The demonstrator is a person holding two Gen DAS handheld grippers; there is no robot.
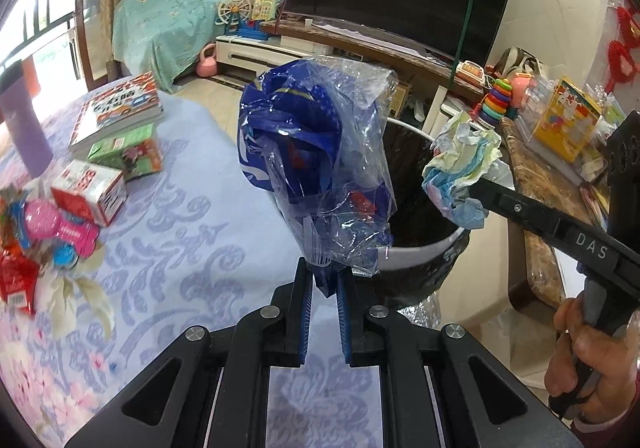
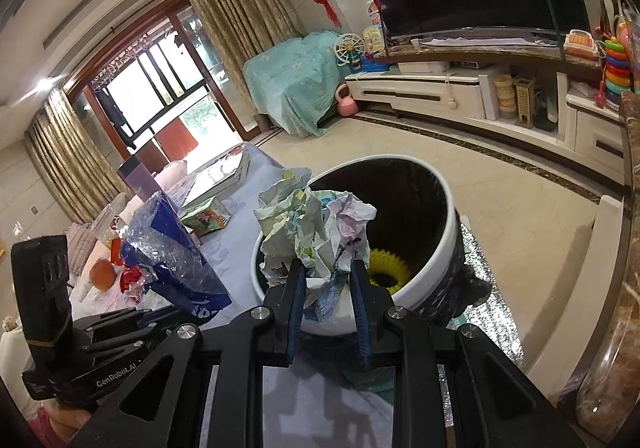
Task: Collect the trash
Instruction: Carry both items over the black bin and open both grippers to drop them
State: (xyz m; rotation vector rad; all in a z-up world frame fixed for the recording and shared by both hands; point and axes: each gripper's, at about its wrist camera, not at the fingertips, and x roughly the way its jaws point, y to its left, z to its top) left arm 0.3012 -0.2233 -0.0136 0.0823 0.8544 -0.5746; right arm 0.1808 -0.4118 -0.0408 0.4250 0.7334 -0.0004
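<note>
Trash is shown held over the bin, not yet dropped. In the left wrist view, a crumpled blue and clear plastic bag (image 1: 316, 168) is pinched at its lower end by the left gripper (image 1: 325, 280), whose jaws are drawn nearly together on the thin plastic; the bag is seen at the centre of the frame, in front of the bin (image 1: 420, 252) with its white rim and black liner. At the right of the same frame, a wad of crumpled paper (image 1: 460, 168) is carried above the bin's mouth by the right gripper (image 1: 476, 188), with the right hand (image 1: 592, 352) visible at the lower right edge. In the right wrist view, the paper wad is seen clamped at the centre between jaws set partly open, as wide as the wad is thick. A yellow ring-shaped object (image 2: 390, 268) is seen already lying inside the bin, right of centre, so some collecting appears to have been done. More is judged to be left: at the left of the left wrist view, a red and white carton (image 1: 90, 192), a green box (image 1: 126, 152), a pink toy (image 1: 60, 228) and red wrappers (image 1: 16, 280) are seen lying on the patterned blue tablecloth (image 1: 192, 248), below a book (image 1: 116, 108). Which of these count as trash cannot be told. Both held pieces remain to be released into the bin.
</note>
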